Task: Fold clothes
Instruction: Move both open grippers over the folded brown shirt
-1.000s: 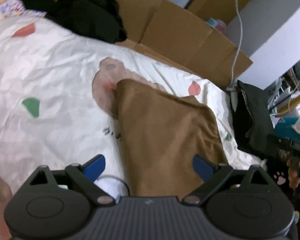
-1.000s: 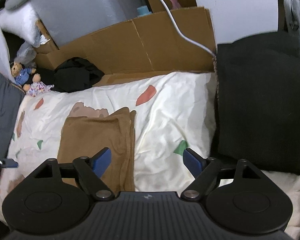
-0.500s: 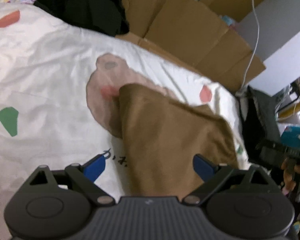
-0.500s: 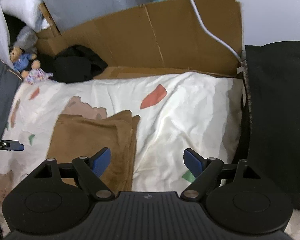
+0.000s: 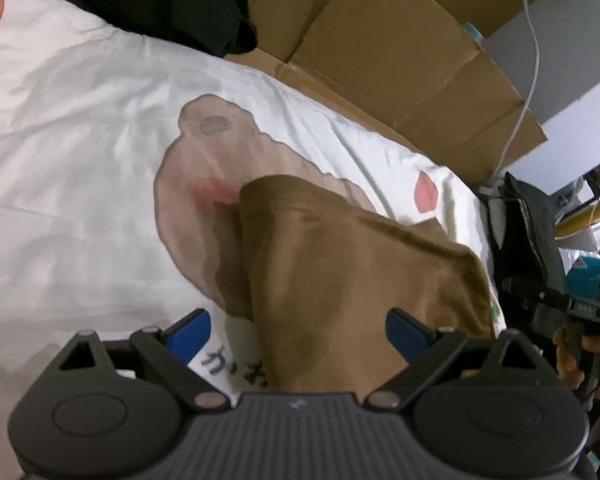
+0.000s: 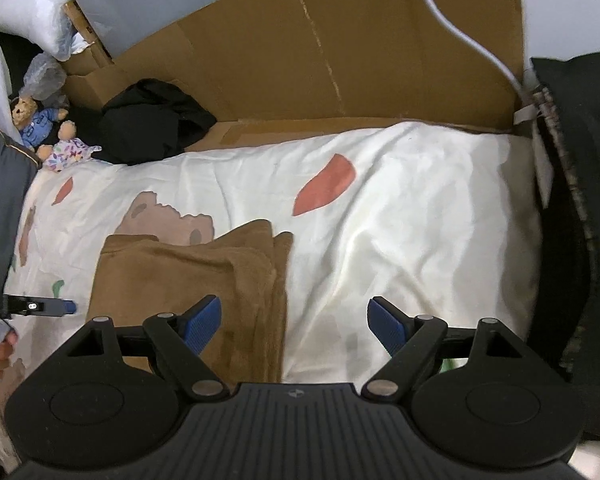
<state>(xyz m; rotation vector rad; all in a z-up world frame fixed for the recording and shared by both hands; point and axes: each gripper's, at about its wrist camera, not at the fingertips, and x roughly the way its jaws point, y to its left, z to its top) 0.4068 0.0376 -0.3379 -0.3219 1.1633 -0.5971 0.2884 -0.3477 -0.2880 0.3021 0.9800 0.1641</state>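
The brown cloth lies folded on the white bedsheet, in the lower left of the right wrist view, its layered edges stacked along its right side. In the left wrist view the same cloth fills the lower centre, one corner reaching up to a pink spot on the bear print.

The left hand-held gripper is spread wide, its blue pads on either side of the cloth's near end, holding nothing. The right hand-held gripper is also wide apart and empty; its left pad sits over the cloth's right edge, the other over bare sheet.

At the upper left of the right wrist view a black garment is heaped by flattened cardboard, with two small teddy bears just beside it. A white cable runs down across the cardboard. A dark blanket fills the right edge.
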